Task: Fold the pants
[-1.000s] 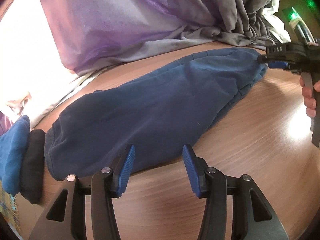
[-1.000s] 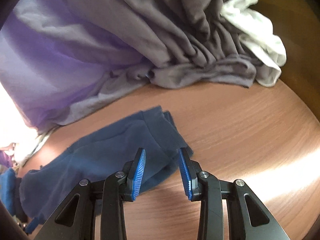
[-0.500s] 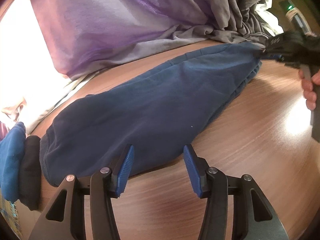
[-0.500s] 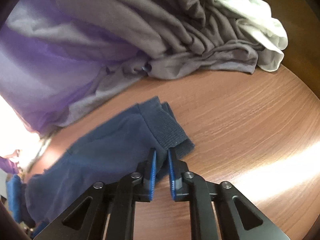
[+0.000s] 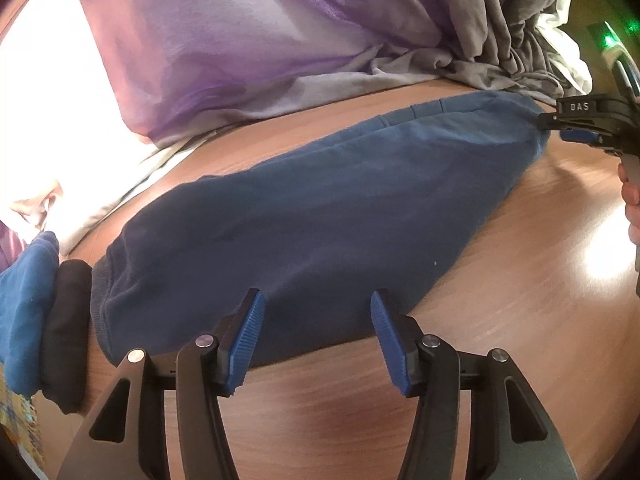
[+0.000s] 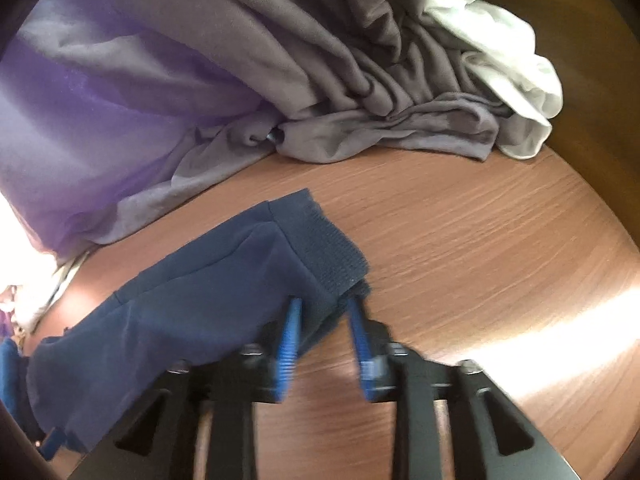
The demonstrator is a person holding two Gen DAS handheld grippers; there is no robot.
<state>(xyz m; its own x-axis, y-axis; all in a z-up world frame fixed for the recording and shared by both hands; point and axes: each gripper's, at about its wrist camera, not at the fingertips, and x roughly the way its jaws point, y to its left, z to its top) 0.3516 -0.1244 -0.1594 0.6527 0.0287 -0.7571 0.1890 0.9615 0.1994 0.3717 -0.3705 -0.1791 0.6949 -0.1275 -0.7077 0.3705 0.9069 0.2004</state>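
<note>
Dark blue pants point(image 5: 320, 216) lie folded lengthwise across the wooden table point(image 5: 540, 280). My left gripper point(image 5: 316, 332) is open at their near edge, its blue pads on either side of the fabric's rim. My right gripper point(image 6: 324, 332) is open at the ribbed cuff end point(image 6: 332, 252), with the cuff corner lying between its spread fingers. In the left wrist view the right gripper point(image 5: 576, 130) shows at the far right tip of the pants.
A big heap of grey and purple cloth point(image 5: 280, 40) fills the back of the table, with a white garment point(image 6: 508, 72) at its right. A bright blue and a black folded item point(image 5: 48, 320) lie just left of the pants.
The right gripper closed on the cuff half a second ago and has now opened again, and the cuff has shifted a little. The left gripper stays open at the near edge.
</note>
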